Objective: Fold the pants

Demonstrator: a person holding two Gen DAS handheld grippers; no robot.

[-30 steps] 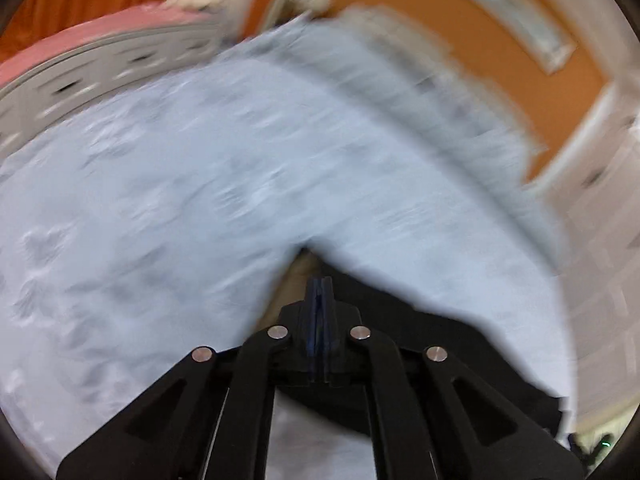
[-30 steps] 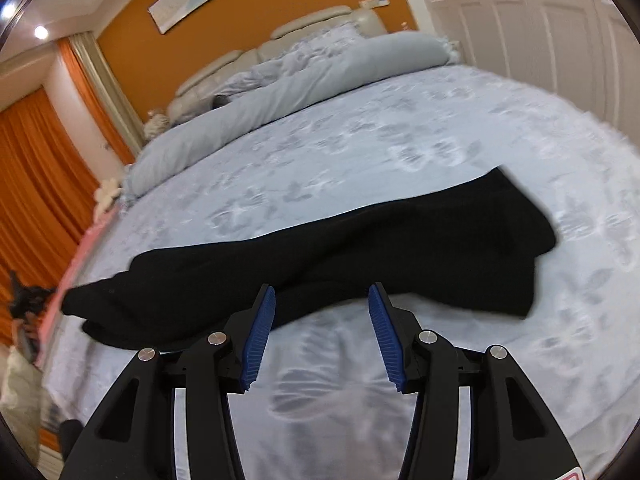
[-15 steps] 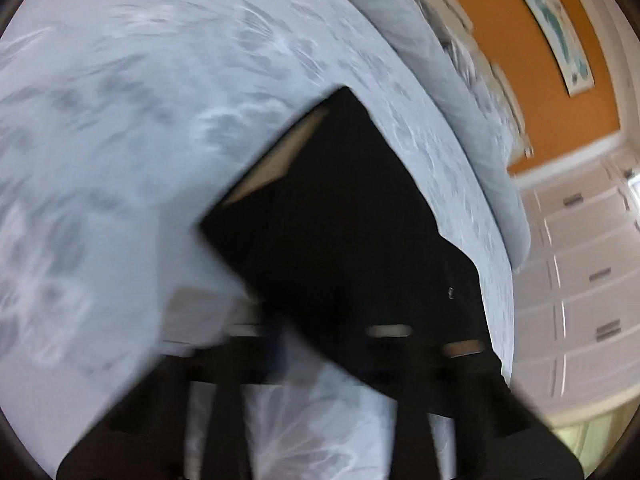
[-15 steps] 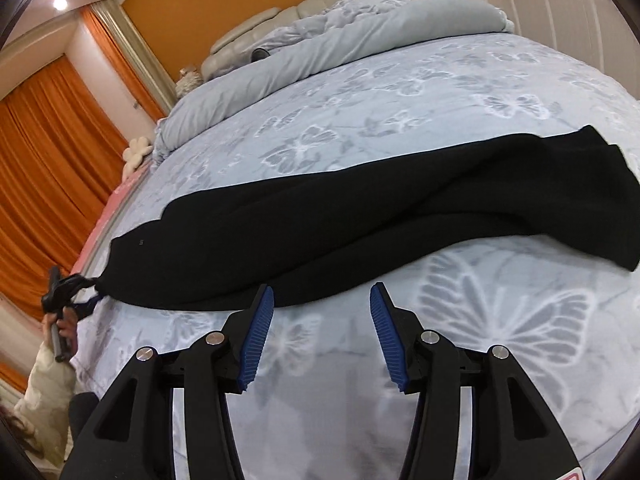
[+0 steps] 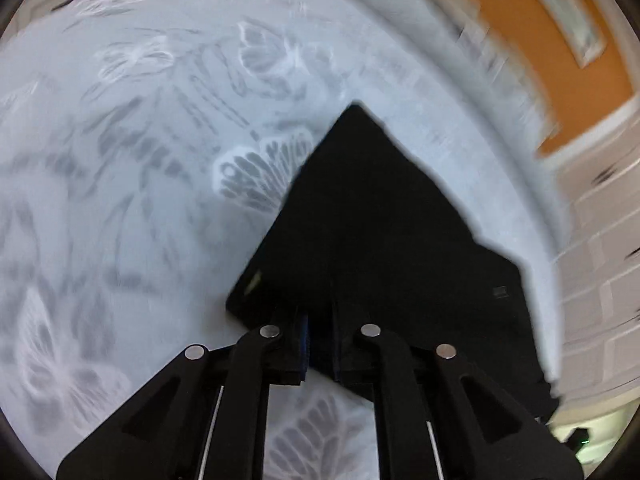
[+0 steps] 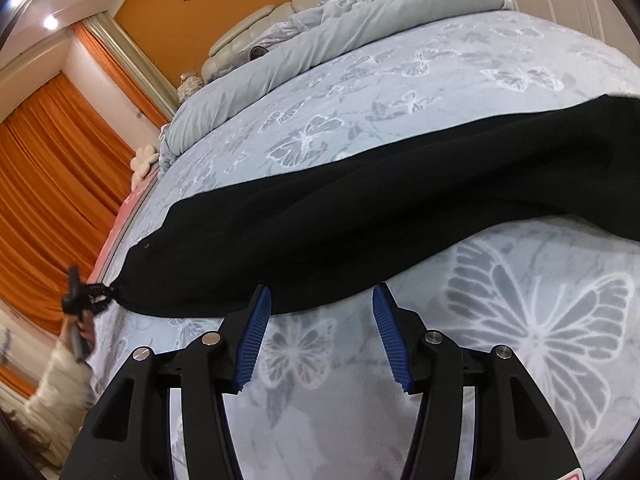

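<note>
Now the left gripper (image 5: 318,344) pinches the pants (image 6: 360,216) corner; right gripper (image 6: 320,334), jaws wide, should take the near edge by the bed (image 6: 540,320) side.

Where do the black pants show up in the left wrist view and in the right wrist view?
Left wrist view: the black pants fill the centre and lower right, one end clamped in the left gripper.
Right wrist view: they stretch as a band across the middle, just beyond the open right gripper.
Shared landmark: the butterfly-print bedspread under the pants in both views.
</note>
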